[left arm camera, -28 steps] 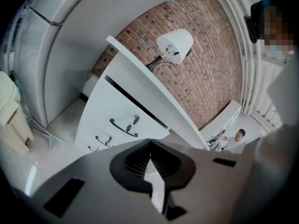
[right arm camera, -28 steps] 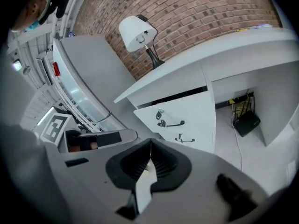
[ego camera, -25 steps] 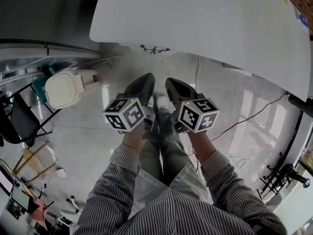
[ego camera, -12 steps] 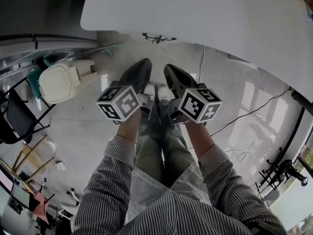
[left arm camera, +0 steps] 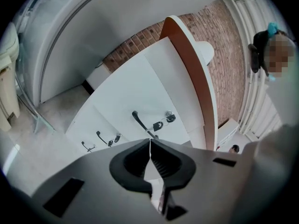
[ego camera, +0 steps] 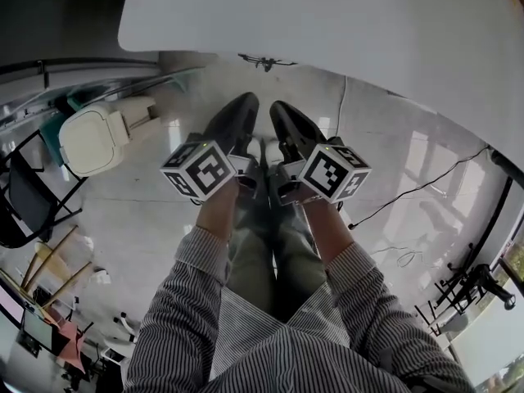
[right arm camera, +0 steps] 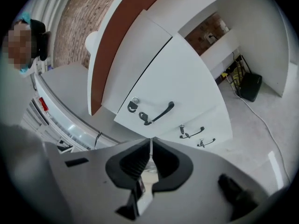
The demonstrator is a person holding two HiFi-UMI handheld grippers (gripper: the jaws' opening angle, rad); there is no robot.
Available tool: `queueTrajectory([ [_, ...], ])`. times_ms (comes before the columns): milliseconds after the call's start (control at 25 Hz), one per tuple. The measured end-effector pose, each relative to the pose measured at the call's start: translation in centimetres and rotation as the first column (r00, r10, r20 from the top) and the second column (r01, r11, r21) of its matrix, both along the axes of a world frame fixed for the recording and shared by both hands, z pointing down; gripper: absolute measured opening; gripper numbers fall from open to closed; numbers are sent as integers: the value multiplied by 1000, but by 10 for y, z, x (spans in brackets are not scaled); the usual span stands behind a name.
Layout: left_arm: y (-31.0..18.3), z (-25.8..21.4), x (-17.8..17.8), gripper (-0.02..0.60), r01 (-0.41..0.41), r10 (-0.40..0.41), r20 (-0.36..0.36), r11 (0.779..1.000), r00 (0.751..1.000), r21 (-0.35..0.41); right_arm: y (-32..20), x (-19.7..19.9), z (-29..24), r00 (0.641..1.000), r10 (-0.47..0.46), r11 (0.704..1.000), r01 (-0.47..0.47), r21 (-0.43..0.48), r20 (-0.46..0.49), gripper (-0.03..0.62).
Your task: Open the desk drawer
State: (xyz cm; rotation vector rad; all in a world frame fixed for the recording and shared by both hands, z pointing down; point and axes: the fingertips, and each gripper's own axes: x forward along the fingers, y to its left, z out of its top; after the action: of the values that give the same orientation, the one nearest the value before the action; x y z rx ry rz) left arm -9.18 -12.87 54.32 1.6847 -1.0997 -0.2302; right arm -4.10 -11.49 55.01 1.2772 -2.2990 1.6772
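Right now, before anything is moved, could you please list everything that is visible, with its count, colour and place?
Desk top: one, white, across the top of the head view.
Drawers: three, white, stacked under the desk, all shut.
Handles: three, black, one on each drawer front.
Key: one clearly seen, black, beside the top handle.
Brick wall: one, red-brown, behind the desk.
Cable: one, black, on the grey floor at the person's right.
Chair: one, black, at the person's left.
Sleeves: two, grey striped.
Left gripper: one, grey, jaws shut, empty.
Right gripper: one, grey, jaws shut, empty.

Pinstriped grey shirt [ego camera: 270, 346], dark trousers [ego camera: 260, 256]
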Motion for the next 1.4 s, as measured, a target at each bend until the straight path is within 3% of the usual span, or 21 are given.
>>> queueTrajectory([
  [400, -28, 3, 1, 15, 35, -33, -97, 999, 995, 18, -36, 13, 0, 961, 208, 978, -209, -16, 185, 24],
  [480, -36, 4, 2, 20, 28, -24, -107, 999, 994, 32, -42, 14, 3, 945, 240, 971, -238, -35, 223, 85],
  [600, -51, 12, 4, 102, 19, -16, -163, 1000, 987, 14, -60, 15, 9, 922, 280, 959, -277, -50, 267, 95],
  [840, -61, 19, 2, 146, 12, -16, -207, 1000, 978, -16, -71, 18, 20, 895, 345, 939, -326, -114, 281, 127],
  [1200, -64, 20, 0, 153, 26, -31, -163, 999, 986, -31, -71, 17, 20, 890, 349, 937, -325, -129, 292, 126],
  [1400, -67, 18, 0, 91, 20, -23, -164, 1000, 986, -20, -74, 18, 18, 908, 317, 949, -305, -84, 275, 85],
])
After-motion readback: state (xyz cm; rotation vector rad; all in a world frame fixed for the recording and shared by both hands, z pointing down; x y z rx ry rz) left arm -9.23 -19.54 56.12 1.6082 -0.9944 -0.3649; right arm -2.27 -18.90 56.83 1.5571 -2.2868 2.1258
